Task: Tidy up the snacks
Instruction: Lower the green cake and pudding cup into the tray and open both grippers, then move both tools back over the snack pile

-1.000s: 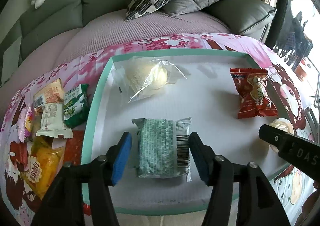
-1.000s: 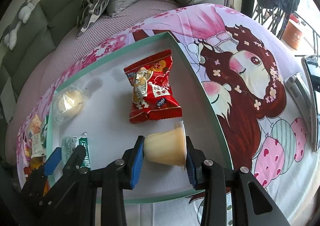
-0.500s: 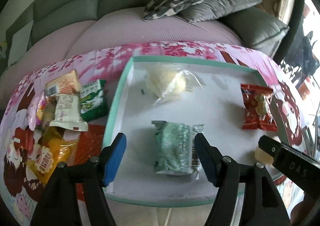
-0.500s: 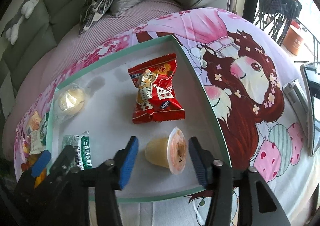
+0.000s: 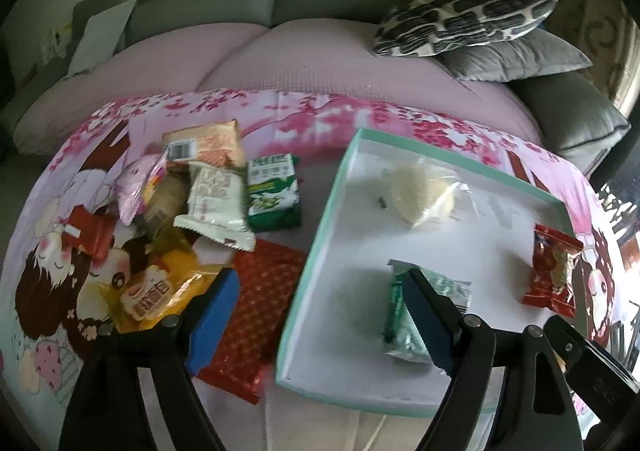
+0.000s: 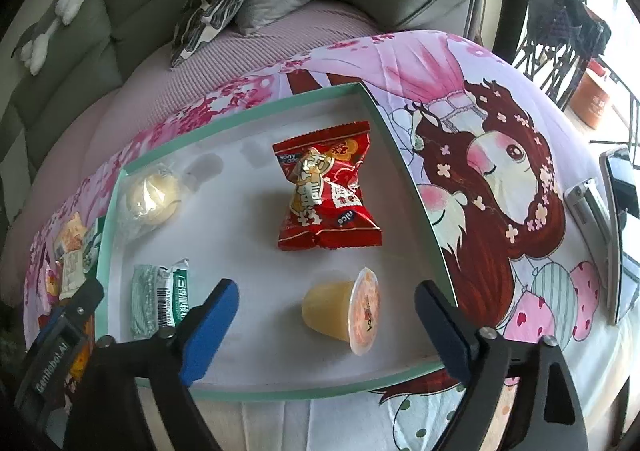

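A white tray with a teal rim lies on a pink cartoon cloth. In it lie a green packet, a clear-wrapped pale bun, a red packet and a yellow jelly cup on its side. My left gripper is open and empty above the tray's left rim. My right gripper is open and empty, its pads either side of the jelly cup, apart from it. A pile of loose snacks lies left of the tray.
A flat red packet lies under the left gripper beside the tray. A phone and a silver object lie at the cloth's right edge. A sofa with cushions stands behind.
My right gripper opened, let go of the jelly cup and pulled back; the cup lies in the tray. My left gripper drew back and swung left from the green packet.
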Motion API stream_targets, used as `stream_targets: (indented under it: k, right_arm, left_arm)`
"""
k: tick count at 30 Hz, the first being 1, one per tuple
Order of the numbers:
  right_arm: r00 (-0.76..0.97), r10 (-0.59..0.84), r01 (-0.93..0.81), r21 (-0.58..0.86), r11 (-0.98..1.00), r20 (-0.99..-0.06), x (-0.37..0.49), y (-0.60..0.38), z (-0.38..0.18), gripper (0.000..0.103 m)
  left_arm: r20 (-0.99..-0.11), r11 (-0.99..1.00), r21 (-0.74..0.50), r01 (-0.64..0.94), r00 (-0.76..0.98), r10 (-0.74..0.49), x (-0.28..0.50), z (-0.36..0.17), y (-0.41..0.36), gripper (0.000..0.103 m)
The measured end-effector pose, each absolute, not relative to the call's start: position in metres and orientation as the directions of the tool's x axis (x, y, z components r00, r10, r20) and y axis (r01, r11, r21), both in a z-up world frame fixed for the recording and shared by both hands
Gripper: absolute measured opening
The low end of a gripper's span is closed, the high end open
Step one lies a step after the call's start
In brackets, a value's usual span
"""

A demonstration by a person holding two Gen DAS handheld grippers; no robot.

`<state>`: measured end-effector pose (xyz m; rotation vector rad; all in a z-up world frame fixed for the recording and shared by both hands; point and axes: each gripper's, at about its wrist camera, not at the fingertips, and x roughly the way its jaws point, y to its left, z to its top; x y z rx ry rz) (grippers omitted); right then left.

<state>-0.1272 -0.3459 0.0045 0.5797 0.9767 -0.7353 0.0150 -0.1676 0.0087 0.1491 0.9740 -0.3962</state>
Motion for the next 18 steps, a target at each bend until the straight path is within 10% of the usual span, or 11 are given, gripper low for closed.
stream_targets:
  k: [3, 18]
  right_arm:
    - [0.367, -0.304, 0.761, 0.096, 0.641, -0.879, -0.125, -0.343, 0.006, 0.103]
    - [0.397, -0.284, 0.716, 0.102, 0.69, -0.873, -0.114, -0.332, 0.005, 0.103]
  left_arm:
    - [-0.83, 0.935, -0.067, 0.35, 0.5, -0.246, 0.02, 0.005, -0.159, 0.103]
    - [-0.834, 0.938, -0.066, 0.339, 0.497, -0.238, 0.024, 0.007, -0.148, 0.103]
